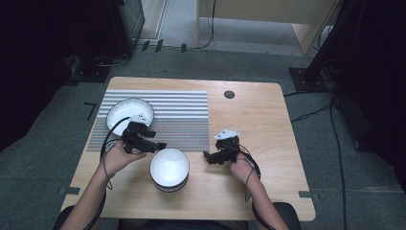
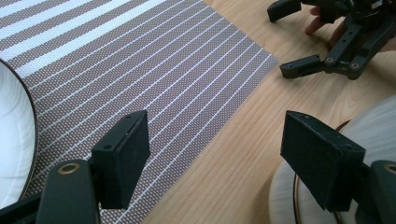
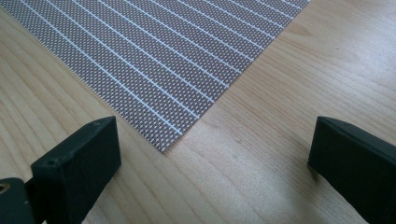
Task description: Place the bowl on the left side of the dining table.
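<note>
I see the bowl [image 1: 169,169] on the bench [image 1: 258,124], just right of my left gripper [image 1: 154,145], whose jaws stand spread, holding nothing; the plate [image 1: 129,112] lies on the striped mat [image 1: 182,117] behind them; my right gripper [image 1: 209,157] hovers with jaws spread over the mat's corner.

In the left gripper view the plate [image 2: 14,140] is cut off by the left edge and the bowl [image 2: 373,126] by the right — only a curved slice of each shows. In the high view the left gripper [image 1: 152,139] hides the plate's near rim, and the person's forearms run off the bottom edge.
</note>
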